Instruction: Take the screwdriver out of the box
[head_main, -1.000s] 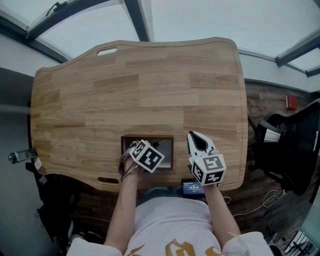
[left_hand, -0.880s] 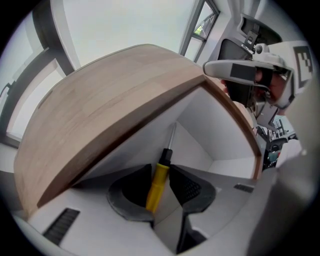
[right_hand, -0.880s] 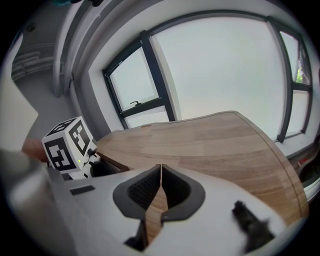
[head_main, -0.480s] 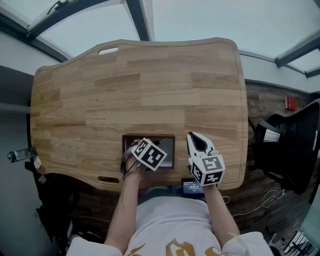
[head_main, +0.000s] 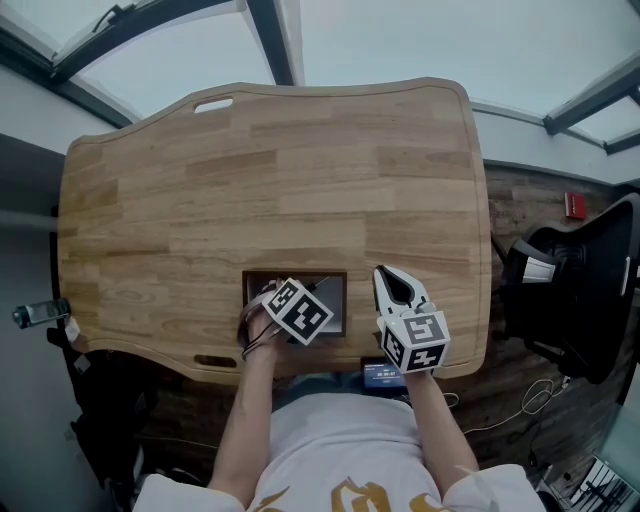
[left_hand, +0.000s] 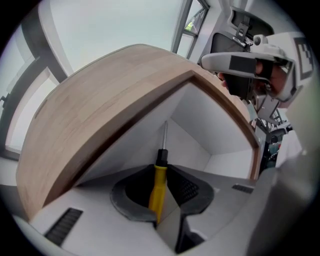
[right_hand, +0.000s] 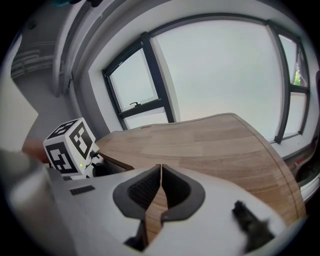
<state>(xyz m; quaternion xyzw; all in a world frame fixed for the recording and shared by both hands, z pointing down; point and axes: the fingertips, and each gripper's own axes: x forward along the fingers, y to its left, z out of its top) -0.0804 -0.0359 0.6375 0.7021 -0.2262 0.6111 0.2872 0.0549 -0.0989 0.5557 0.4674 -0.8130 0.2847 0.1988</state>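
A screwdriver (left_hand: 158, 186) with a yellow handle and a thin metal shaft lies in the white-walled box (left_hand: 215, 117) sunk into the wooden table (head_main: 280, 170). My left gripper (left_hand: 161, 175) points straight down into the box (head_main: 336, 298). Its jaws have just been closing, and both pads now press on the yellow handle. In the head view its marker cube (head_main: 296, 311) hides the jaws and the screwdriver. My right gripper (head_main: 392, 281) hovers over the table just right of the box, shut with nothing between its tips (right_hand: 160, 174).
The box sits close to the table's near edge, by the person's body. A small device with a lit screen (head_main: 384, 375) is at that edge. A black chair (head_main: 575, 290) stands on the floor to the right. A handle slot (head_main: 213, 103) marks the far left edge.
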